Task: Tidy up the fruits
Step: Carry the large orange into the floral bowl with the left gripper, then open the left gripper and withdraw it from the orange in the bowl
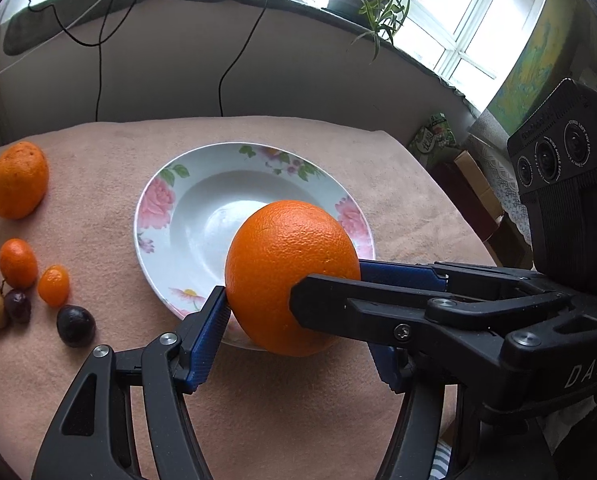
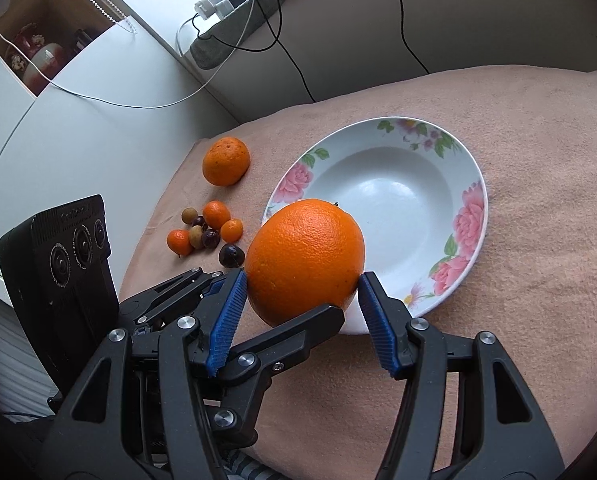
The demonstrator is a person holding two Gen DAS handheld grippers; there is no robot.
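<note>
We held the large orange [image 1: 292, 276] between both tools at once, just above the near rim of the flowered plate [image 1: 154, 200]; the left gripper [image 1: 298, 312] had its blue pads [image 1: 208, 340] pressed to the fruit's sides, and the right gripper [image 2: 302, 312] closed on the same orange [image 2: 304, 260] from the other angle — its ribbed pads [image 2: 228, 320] touching the peel on either flank. Each tool's black fingers crossed into the other's view; in the left wrist view a finger of the right tool lay against the orange's lower front.

The plate [image 2: 474, 184] sat on the peach cloth [image 1: 298, 400] with its bowl bare; the orange overlapped its near edge, though we could not tell whether the fruit touched the rim.

The other fruit lay well apart on the plate's far-left side: a mandarin [image 2: 225, 161] by itself near the cloth's edge; closer in, a cluster of small kumquats [image 2: 216, 214], dark grapes [image 2: 231, 255] and tan round fruits [image 2: 189, 215] — bunched together, some touching.
</note>
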